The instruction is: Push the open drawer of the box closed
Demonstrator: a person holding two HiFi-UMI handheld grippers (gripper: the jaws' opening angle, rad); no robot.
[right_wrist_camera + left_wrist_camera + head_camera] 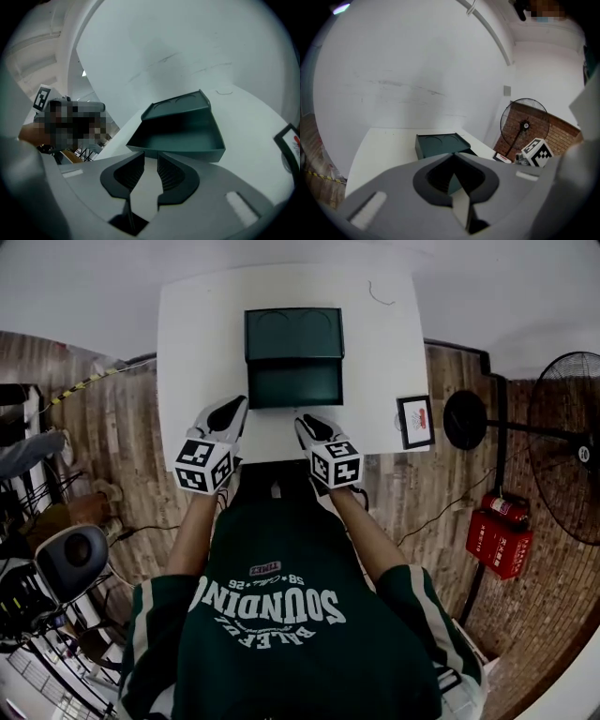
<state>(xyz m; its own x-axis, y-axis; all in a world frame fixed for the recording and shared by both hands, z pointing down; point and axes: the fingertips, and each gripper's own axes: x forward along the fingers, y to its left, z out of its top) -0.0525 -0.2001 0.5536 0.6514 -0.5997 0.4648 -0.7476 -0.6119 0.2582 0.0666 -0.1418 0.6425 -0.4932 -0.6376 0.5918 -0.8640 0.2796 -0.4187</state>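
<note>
A dark green box [293,334] stands in the middle of the white table [197,352]. Its drawer [294,385] is pulled out toward me and looks empty. My left gripper [230,411] hovers just off the drawer's front left corner, jaws shut with nothing between them. My right gripper [309,423] sits just before the drawer's front right part, jaws open a little and empty. In the left gripper view the box [438,145] lies beyond the shut left gripper [453,157]. In the right gripper view the drawer [180,136] lies close ahead of the right gripper [151,157].
A small framed card [415,421] stands on the table's right edge. A black standing fan [562,446] and red fire extinguishers [502,531] are on the floor to the right. A grey chair [70,559] and cables clutter the left. A white wall rises behind the table.
</note>
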